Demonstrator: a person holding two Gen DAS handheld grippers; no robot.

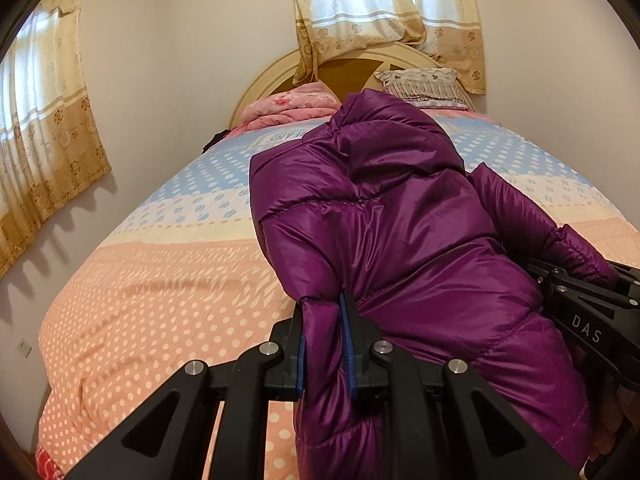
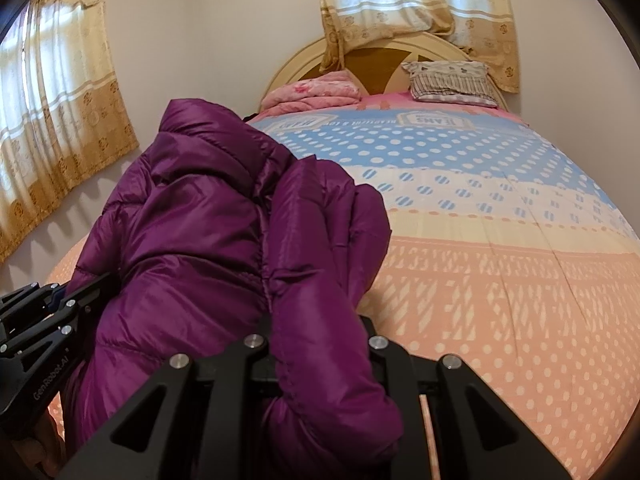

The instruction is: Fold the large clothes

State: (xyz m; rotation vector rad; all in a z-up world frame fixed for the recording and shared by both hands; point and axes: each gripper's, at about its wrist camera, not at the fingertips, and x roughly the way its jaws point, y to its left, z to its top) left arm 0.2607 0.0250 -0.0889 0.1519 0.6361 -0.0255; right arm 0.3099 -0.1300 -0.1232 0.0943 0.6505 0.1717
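A shiny purple puffer jacket (image 1: 400,232) is held up over the bed, bunched and folded over itself. My left gripper (image 1: 325,336) is shut on a fold at the jacket's left edge, blue pads pressing the fabric. In the right wrist view the jacket (image 2: 208,240) fills the left half, and my right gripper (image 2: 316,344) is shut on a thick fold that hides its fingertips. Each gripper shows in the other's view: the right gripper (image 1: 580,296) at the right edge, the left gripper (image 2: 44,312) at the left edge.
The bed (image 1: 160,280) has a peach, white and blue dotted quilt. A folded pink blanket (image 1: 292,108) and a patterned pillow (image 1: 424,84) lie by the rounded headboard (image 2: 400,52). Curtained windows (image 1: 44,136) are on the left and far walls.
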